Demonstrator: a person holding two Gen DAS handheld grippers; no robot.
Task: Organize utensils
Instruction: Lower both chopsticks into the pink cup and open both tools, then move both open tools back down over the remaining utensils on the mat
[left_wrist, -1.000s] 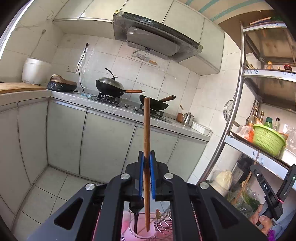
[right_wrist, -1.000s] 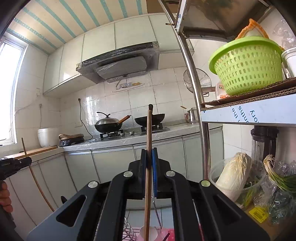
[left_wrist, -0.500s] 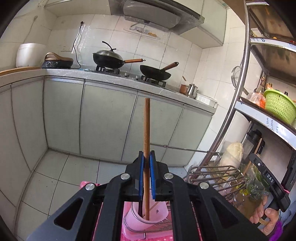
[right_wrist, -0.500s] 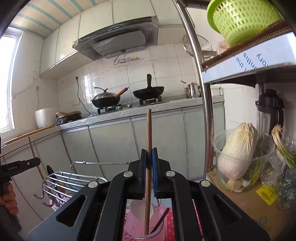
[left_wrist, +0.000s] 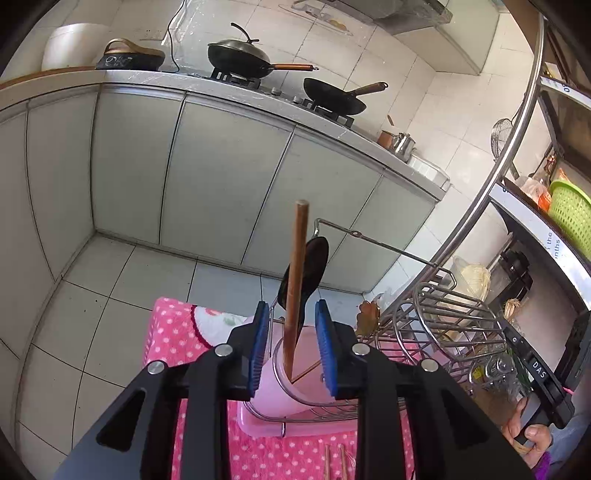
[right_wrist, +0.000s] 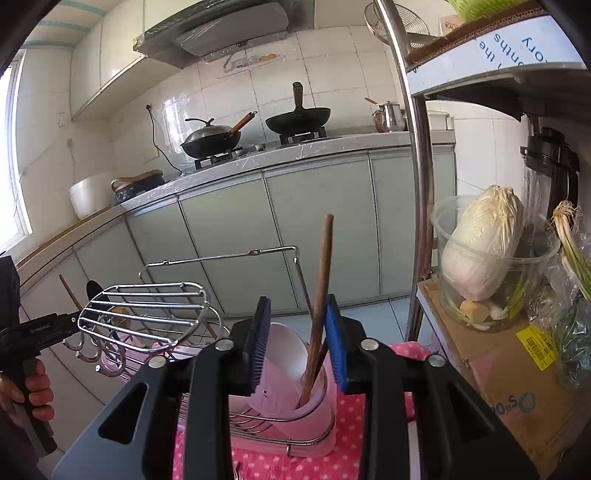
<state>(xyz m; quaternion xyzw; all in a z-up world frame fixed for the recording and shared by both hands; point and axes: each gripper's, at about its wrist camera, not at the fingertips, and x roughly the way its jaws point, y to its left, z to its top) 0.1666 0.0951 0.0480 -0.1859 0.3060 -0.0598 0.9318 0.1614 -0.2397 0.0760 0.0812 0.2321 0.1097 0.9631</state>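
Note:
In the left wrist view my left gripper (left_wrist: 291, 350) hangs over a pink cup (left_wrist: 280, 395) in a wire rack (left_wrist: 443, 325). Its jaws are opening. A brown chopstick (left_wrist: 297, 266) stands free between the blue pads, its tip in the cup beside a black spoon (left_wrist: 312, 266). In the right wrist view my right gripper (right_wrist: 297, 343) is over another pink cup (right_wrist: 325, 398), jaws opening too. A second chopstick (right_wrist: 321, 288) stands in that cup and leans toward the right pad. Two loose chopsticks (left_wrist: 334, 461) lie on the pink dotted cloth (left_wrist: 177, 332).
The wire rack (right_wrist: 147, 310) sits on a pink tray on the cloth. A metal shelf post (right_wrist: 417, 184) rises close on the right. A clear bowl with a cabbage (right_wrist: 484, 240) stands on a cardboard box (right_wrist: 517, 376). Kitchen cabinets (left_wrist: 221, 177) and a stove with woks lie beyond.
Both grippers came down and tilted toward the rack. Both jaws, shut on a chopstick each before, have parted, and each chopstick now stands in a pink cup.

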